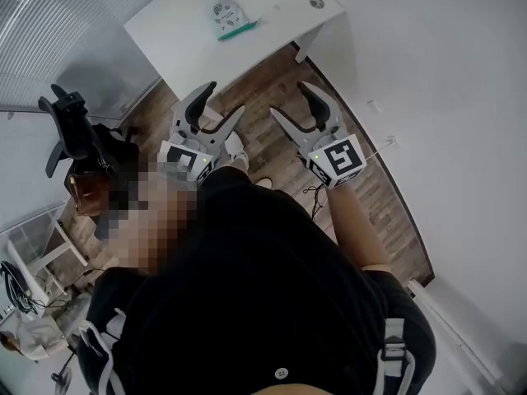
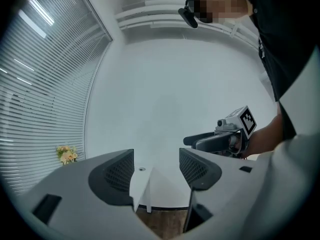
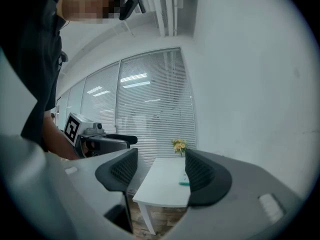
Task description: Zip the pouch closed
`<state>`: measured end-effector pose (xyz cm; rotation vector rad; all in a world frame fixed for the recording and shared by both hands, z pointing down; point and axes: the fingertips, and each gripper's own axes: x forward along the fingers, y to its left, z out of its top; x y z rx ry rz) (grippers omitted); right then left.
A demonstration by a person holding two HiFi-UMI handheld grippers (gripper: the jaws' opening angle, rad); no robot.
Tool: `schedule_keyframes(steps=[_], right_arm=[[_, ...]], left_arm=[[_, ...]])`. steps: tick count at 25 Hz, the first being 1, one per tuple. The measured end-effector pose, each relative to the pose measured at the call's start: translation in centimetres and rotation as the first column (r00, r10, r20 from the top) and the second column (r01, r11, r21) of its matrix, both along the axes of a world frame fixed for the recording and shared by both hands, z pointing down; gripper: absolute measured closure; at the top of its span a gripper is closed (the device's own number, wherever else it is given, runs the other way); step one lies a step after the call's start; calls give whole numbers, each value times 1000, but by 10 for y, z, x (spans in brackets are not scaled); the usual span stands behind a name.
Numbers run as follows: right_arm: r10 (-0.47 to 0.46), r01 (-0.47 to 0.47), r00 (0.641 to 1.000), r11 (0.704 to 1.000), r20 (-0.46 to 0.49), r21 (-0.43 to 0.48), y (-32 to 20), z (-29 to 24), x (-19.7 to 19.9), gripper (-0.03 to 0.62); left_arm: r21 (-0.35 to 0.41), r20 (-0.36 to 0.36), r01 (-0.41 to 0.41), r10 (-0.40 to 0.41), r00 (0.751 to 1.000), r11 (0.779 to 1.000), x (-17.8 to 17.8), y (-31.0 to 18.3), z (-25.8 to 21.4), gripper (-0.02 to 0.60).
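The pouch (image 1: pixel 228 16) lies flat on the white tabletop (image 1: pixel 177 35), a pale printed thing with a teal strip along its near edge, and it is well apart from both sets of your jaws. A stretch of wooden floor (image 1: pixel 268 81) shows between the tabletop and you. In the right gripper view the teal strip peeks out just beside the inner edge of the right-hand jaw, far off on the tabletop, not between the pads. Your left gripper (image 1: pixel 224 99) hangs in the air with its jaws spread wide and nothing in them; through its gap you see only the tabletop's corner and bare wall. Your right gripper (image 1: pixel 287 97) is beside it, about level, jaws likewise released and empty. A small bunch of yellow flowers (image 3: pixel 179 145) stands at the tabletop's far end, against the window blinds (image 3: pixel 150 99).
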<state>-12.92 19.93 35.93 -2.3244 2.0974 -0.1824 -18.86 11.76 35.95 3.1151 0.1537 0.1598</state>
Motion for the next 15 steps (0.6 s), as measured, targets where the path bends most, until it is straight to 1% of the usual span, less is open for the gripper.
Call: schedule_keyframes(steps=[3,8,15], right_arm=[[-5,5,1000,1000,4,-5,-29,-2,21,295],[-25,25,1000,999,1,-19,-80,-5,44,295],[-35,35,999,998,0,-45,-138,-3,70,295]], left_arm=[[1,-7,7,-7,1000,1000,20,-28,-5,295],[-9,-9,17,-17,1000,1000,48,-74,-8,295],[-17,-3,25,-25,1000,1000,75,-131,0,295]])
